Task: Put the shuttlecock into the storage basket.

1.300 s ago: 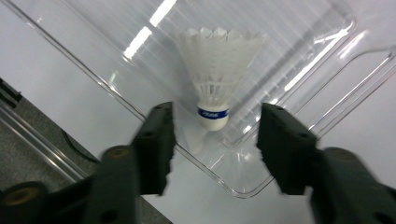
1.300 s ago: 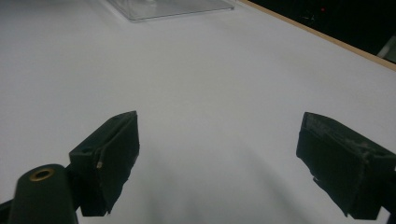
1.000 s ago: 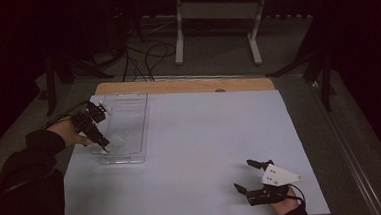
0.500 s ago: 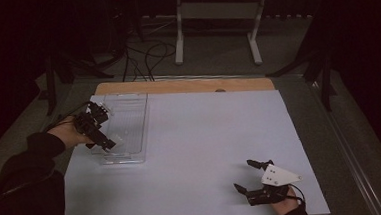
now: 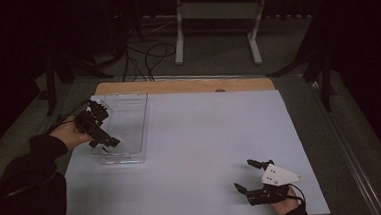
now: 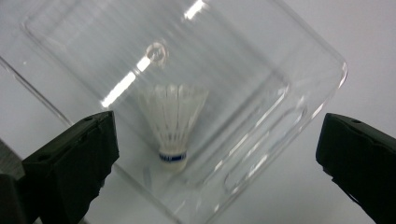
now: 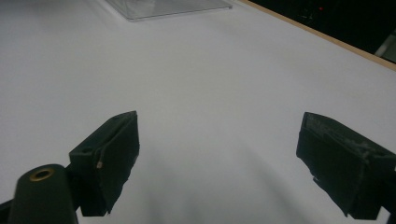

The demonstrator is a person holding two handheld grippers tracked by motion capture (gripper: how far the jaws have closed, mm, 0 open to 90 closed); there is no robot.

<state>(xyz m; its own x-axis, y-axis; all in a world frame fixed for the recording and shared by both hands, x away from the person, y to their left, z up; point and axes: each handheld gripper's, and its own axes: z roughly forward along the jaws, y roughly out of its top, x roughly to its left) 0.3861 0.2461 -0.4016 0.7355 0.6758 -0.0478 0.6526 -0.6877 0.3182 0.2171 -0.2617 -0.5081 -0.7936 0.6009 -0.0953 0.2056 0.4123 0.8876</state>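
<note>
We are holding our left tongs (image 5: 101,129) above the clear plastic box (image 5: 129,122) at the left side of the table (image 5: 205,136), and their jaws, having just been opening, are standing spread wide with nothing pressed between them. The white shuttlecock (image 6: 173,122) is lying inside that box, apparently on its floor, though the glare is making this hard to judge. Our right tongs (image 5: 255,176) are resting spread and empty near the table's front right corner, well apart from the box.
</note>
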